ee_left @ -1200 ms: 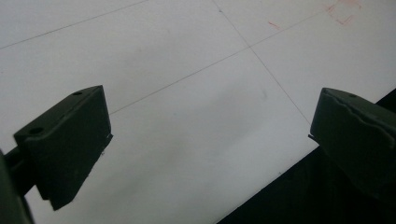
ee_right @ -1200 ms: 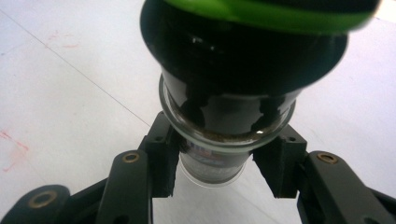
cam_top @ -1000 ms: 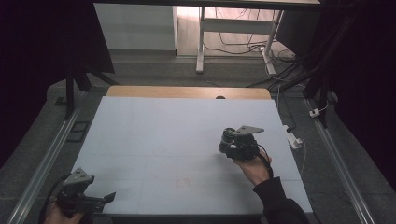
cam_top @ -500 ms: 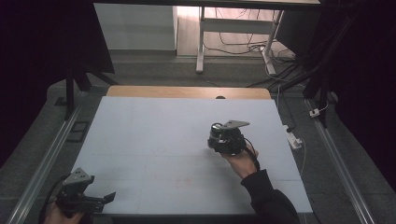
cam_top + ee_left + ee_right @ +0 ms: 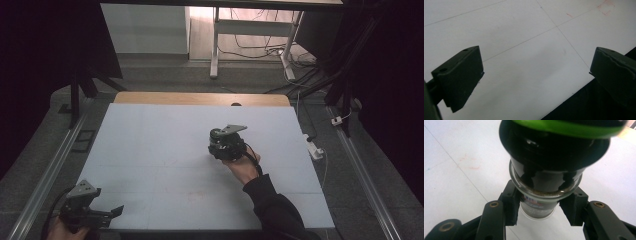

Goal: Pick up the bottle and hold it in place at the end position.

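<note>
A glass jar (image 5: 541,182) with a black top and a green band stands between my right gripper's (image 5: 541,208) jaws, and both pads (image 5: 511,205) press on its glass body below the cap. From above, the right gripper (image 5: 219,144) is over the middle of the white table board (image 5: 150,135), held by a hand in a dark sleeve, and the jar's dark top (image 5: 216,134) shows at its front. My left gripper (image 5: 109,214) rests at the near left corner. Its jaws stand wide open over the board's edge, as my left gripper (image 5: 536,75) view shows, with nothing between them.
A wooden strip (image 5: 200,98) runs along the board's far edge. A white plug block with a cable (image 5: 315,149) lies just off the right side. Metal rails (image 5: 50,170) flank the board. Faint red marks (image 5: 605,7) are drawn on the surface.
The right hand has carried the gripper and jar leftward, from the board's right part toward its middle. The left gripper has stayed where it was.
</note>
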Motion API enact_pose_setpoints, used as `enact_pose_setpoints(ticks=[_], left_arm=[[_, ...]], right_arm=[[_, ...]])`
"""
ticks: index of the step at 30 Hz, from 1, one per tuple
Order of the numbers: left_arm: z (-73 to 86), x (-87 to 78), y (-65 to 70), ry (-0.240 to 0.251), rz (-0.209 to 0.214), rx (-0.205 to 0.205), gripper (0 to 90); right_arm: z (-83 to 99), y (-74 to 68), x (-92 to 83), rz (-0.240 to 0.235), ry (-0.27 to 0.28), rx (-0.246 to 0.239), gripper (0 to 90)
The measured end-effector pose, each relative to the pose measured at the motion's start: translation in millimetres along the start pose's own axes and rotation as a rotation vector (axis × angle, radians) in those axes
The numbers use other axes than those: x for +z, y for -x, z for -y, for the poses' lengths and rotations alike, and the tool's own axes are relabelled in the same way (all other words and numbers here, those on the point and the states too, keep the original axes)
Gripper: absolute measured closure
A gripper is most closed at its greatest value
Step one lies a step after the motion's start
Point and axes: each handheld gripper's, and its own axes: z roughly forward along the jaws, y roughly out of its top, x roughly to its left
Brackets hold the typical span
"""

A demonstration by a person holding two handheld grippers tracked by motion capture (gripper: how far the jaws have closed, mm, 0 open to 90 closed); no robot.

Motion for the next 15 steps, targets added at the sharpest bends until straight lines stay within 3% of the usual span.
enact_pose_setpoints(ticks=[15], left_arm=[[0.2,-0.2,-0.4,0.003,0.004,-0.001,0.0]], right_arm=[[-11.8,-10.3,32.5,-0.021,-0.014,-0.006,52.4]])
